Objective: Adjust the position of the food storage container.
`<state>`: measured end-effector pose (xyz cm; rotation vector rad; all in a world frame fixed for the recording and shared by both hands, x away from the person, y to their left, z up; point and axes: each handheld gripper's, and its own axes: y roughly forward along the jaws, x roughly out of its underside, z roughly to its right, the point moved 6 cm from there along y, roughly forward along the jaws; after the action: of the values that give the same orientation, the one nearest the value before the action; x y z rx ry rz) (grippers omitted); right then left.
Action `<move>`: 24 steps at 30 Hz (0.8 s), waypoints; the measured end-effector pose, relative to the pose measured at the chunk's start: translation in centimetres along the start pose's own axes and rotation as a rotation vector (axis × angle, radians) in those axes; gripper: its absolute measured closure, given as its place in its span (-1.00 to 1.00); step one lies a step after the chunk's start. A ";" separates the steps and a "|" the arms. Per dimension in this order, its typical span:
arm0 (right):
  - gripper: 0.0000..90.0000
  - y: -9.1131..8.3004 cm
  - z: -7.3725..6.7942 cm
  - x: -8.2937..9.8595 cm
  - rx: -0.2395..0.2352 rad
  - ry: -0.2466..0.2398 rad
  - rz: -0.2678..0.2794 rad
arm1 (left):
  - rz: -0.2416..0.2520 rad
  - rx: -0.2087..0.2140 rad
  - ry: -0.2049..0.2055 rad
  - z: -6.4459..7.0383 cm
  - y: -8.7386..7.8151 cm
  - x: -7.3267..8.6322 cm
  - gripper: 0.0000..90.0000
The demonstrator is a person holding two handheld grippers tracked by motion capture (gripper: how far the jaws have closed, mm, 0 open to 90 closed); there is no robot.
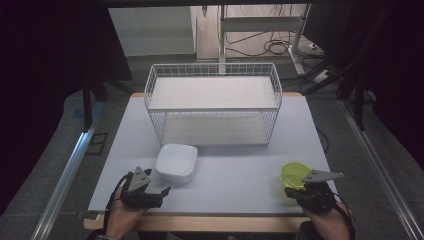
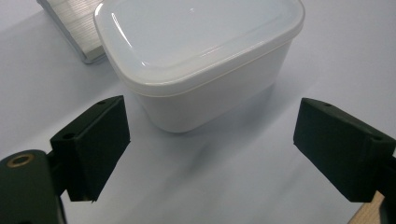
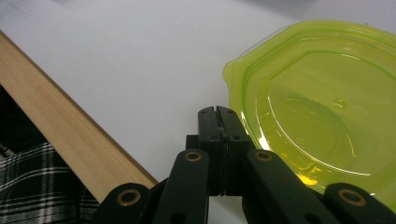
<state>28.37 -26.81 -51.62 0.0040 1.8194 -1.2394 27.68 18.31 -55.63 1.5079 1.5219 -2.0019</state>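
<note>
A white lidded tub (image 1: 176,162) stands on the table in front of the wire rack (image 1: 212,102). My left gripper (image 1: 155,187) sits just before the tub's near left corner, open. In the left gripper view the tub (image 2: 201,56) rises a little beyond the wide-apart fingers (image 2: 93,144), untouched, with my left gripper (image 2: 212,140) holding nothing. A translucent green round lidded dish (image 1: 295,173) lies near the front right. My right gripper (image 1: 289,192) lies at its near edge, shut. In the right gripper view my right gripper (image 3: 218,112) has nothing between its fingers, close beside the dish's rim (image 3: 317,102).
The white wire rack has two shelves and stands at the back middle of the table (image 1: 240,170). Its lower corner (image 2: 70,28) shows behind the tub. The table's wooden front edge (image 3: 60,135) runs close to my right gripper, with a plaid sleeve (image 3: 28,186) below it.
</note>
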 end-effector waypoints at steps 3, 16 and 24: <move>0.99 -0.1 0.6 0.0 0.014 0.009 -0.003 | -0.001 0.001 -0.003 0.0 0.0 0.0 -0.77; 0.98 -0.2 1.5 -0.2 0.043 0.019 0.021 | -0.023 0.005 -0.028 -0.2 -0.2 -0.1 -0.62; 0.97 0.4 0.3 -2.2 -0.013 0.006 0.094 | -0.014 0.006 -0.085 -2.3 -0.7 -0.3 -0.12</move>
<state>30.02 -25.83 -50.52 0.0845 1.8114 -1.1628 28.74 20.39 -54.89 1.3984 1.4989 -2.0523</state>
